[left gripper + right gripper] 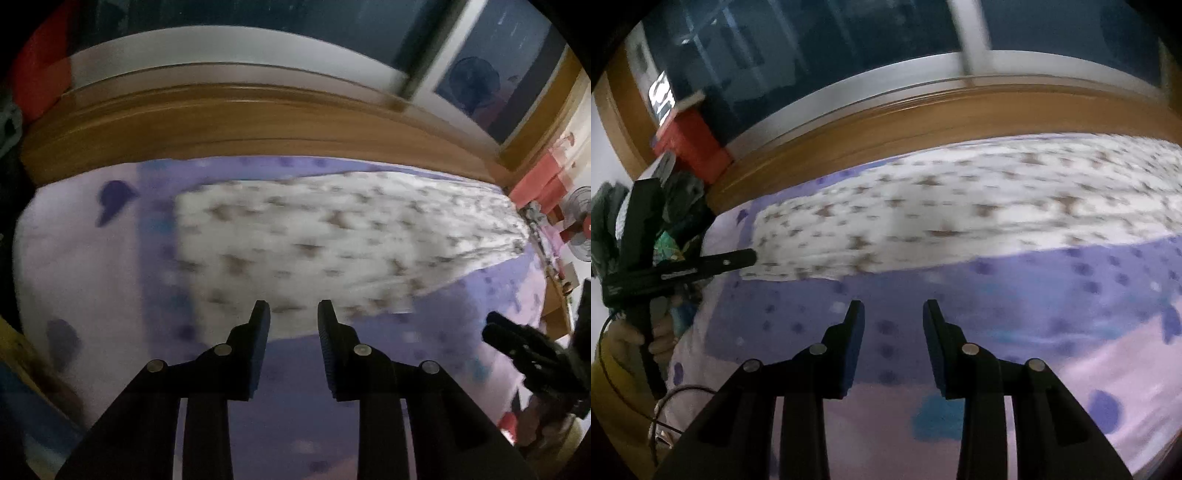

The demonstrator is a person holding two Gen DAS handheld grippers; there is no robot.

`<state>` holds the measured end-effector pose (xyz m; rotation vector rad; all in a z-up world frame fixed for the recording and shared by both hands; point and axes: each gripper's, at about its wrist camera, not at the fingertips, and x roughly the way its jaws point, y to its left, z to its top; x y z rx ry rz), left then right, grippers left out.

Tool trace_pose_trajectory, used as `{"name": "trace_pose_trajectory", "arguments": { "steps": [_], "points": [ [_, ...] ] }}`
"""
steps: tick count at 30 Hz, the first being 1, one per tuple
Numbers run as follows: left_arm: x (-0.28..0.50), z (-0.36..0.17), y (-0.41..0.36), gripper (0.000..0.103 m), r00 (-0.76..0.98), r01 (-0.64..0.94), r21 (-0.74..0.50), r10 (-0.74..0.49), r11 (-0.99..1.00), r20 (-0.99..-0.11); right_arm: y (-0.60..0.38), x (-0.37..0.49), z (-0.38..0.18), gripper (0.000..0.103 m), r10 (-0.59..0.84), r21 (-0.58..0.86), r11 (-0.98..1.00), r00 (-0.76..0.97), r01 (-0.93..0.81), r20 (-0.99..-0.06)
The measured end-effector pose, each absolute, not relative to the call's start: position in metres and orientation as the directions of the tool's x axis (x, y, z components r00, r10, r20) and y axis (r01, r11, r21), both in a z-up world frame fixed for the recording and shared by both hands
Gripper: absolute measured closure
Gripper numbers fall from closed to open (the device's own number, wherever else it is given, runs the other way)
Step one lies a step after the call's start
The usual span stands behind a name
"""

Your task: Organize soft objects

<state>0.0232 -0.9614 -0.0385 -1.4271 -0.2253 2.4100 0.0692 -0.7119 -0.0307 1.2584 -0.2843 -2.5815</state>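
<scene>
Your left tool (pixel 293 308) and right tool (pixel 893 308) both hang released — nothing between them — above the star-print cloth (pixel 314 243) along the bed's (pixel 74 266) far edge.

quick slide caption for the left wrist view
Left gripper open and empty above a star-print white cloth spread on a purple bedsheet.

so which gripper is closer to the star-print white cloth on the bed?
Left. The left gripper has its fingers right at the star-print cloth's near edge, apparently not gripping it. The right gripper hangs over purple sheet, short of the cloth.
</scene>
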Motion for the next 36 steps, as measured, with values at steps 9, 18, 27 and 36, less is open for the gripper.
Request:
{"name": "trace_pose_trajectory", "arguments": {
  "steps": [9, 18, 27, 36],
  "points": [
    [0.052, -0.030, -0.835, 0.077, -0.438, -0.222, -0.270, 0.343, -0.937, -0.831, -0.601, 0.098, -0.026, 0.070, -0.280, 0.242, -0.959, -0.624, 0.147, -0.730],
    [0.052, -0.024, -0.744, 0.077, -0.388, -0.358, -0.222, 0.360, -0.907, -0.849, -0.528, 0.099, -0.026, 0.070, -0.218, 0.234, -0.970, -0.668, 0.067, -0.711],
    [0.029, -0.033, -0.674, 0.077, -0.332, -0.484, -0.261, 0.451, -0.835, -0.828, -0.490, 0.080, -0.022, 0.070, -0.094, 0.123, -0.992, -0.686, 0.006, -0.722],
    [0.011, -0.038, -0.637, 0.077, -0.339, -0.446, -0.269, 0.439, -0.854, -0.832, -0.446, 0.034, -0.027, 0.070, -0.087, 0.020, -0.994, -0.670, 0.107, -0.737]
  ]
}}
